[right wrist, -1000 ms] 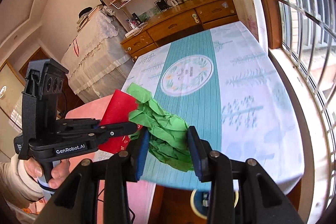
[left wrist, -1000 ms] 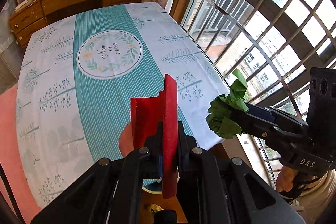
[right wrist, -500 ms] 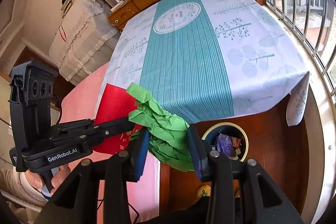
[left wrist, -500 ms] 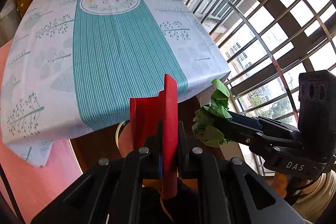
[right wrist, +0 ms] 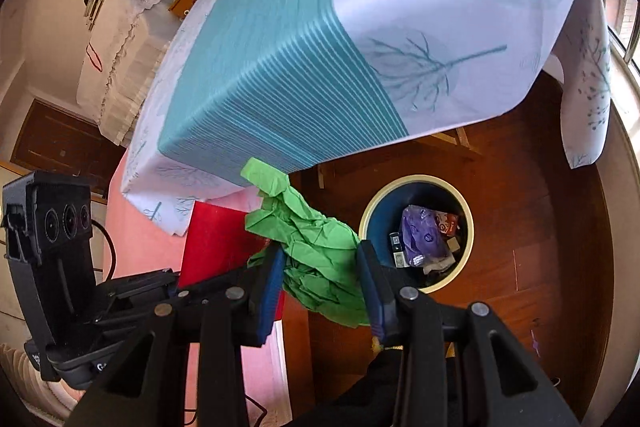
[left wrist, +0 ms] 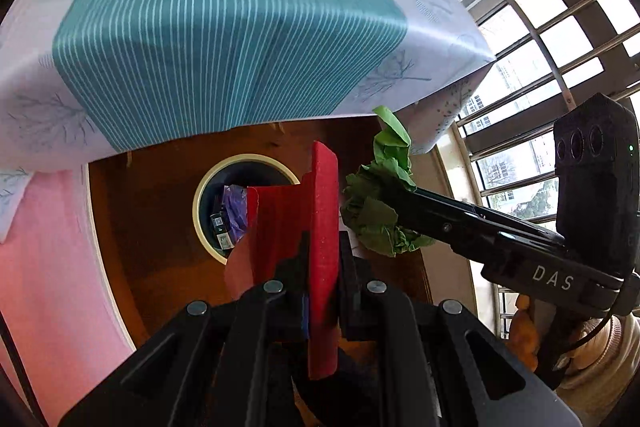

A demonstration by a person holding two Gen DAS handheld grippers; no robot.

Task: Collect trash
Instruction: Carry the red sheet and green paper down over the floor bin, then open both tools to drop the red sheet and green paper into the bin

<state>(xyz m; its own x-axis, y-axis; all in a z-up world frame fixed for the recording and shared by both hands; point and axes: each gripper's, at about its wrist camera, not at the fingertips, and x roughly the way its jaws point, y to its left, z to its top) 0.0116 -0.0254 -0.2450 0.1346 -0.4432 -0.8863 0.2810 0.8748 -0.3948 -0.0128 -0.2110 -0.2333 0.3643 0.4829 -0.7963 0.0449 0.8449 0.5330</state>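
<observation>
Left gripper point(left wrist: 320, 279): jaws nearly shut, clamped on a red card point(left wrist: 322, 227), a stiff, matte, flat sheet seen edge-on, with a folded flap spreading to its left. In the right wrist view the same card point(right wrist: 216, 243) showed as a plain red rectangle rising from the left gripper point(right wrist: 172, 277).

Right gripper point(right wrist: 320, 275): jaws part-way apart, blue pads pressed on a wad of green paper point(right wrist: 316, 251), thin, heavily creased, crumpled into a loose lump with a flat tongue sticking up. From the left wrist view the wad point(left wrist: 380, 203) bulged past the right gripper point(left wrist: 394, 205) tips.

Both grippers pointed steeply down, side by side, just off the table's near edge. Part of the hand point(left wrist: 524, 331) under the right gripper's handle was visible, with a ribbed pale cuff.

Below: round trash bin point(right wrist: 416, 187), cream rim, dark blue inside, standing on glossy red-brown wood floor point(right wrist: 540, 235). It held purple crinkled plastic point(right wrist: 424, 235) and small packets. Neither card nor wad was in it; both hung above and beside it.

Tablecloth point(left wrist: 224, 27): smooth, white with grey-blue tree prints and a teal band of fine white stripes, draping over the edge.

Writing: "DAS" in white on the right gripper's body; left gripper's lettering cut off, unreadable.
</observation>
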